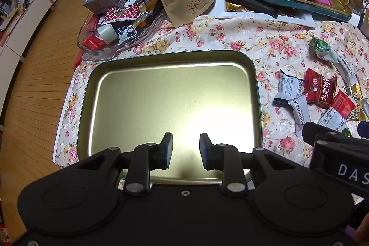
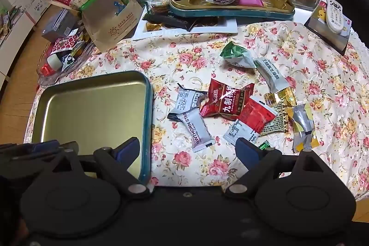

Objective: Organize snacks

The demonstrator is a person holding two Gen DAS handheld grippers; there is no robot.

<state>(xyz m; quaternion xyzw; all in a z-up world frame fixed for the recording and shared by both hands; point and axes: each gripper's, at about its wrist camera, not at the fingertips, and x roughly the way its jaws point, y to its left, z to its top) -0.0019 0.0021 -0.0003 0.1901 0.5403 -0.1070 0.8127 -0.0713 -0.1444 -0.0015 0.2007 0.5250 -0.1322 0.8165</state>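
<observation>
The left tongs (image 1: 185, 149) hang partly open over the near end of the bare gold-lined tin tray (image 1: 257, 93), nothing between the pads. The right tongs (image 2: 188, 153) are spread wide with nothing held, poised over the floral tabletop (image 2: 299, 57) just right of the tray, one finger over the tray's near right corner.

Right of the tray lies the loose snack pile. Nearest it is a white packet (image 2: 196, 128) printed "WTHORN STR", touching a grey packet (image 2: 184, 103) of small print. Further right is a red pouch (image 2: 227, 100) with large Chinese characters, then a red-and-white sachet (image 2: 250, 121) and gold and silver wrappers (image 2: 302, 126). Beyond these sits a green-and-white packet (image 2: 237, 55).

Behind the tray stands a kraft paper bag (image 2: 108, 8) and a teal tin (image 2: 230, 9) heaped with sweets. The other tongs' body reads "DAS".
</observation>
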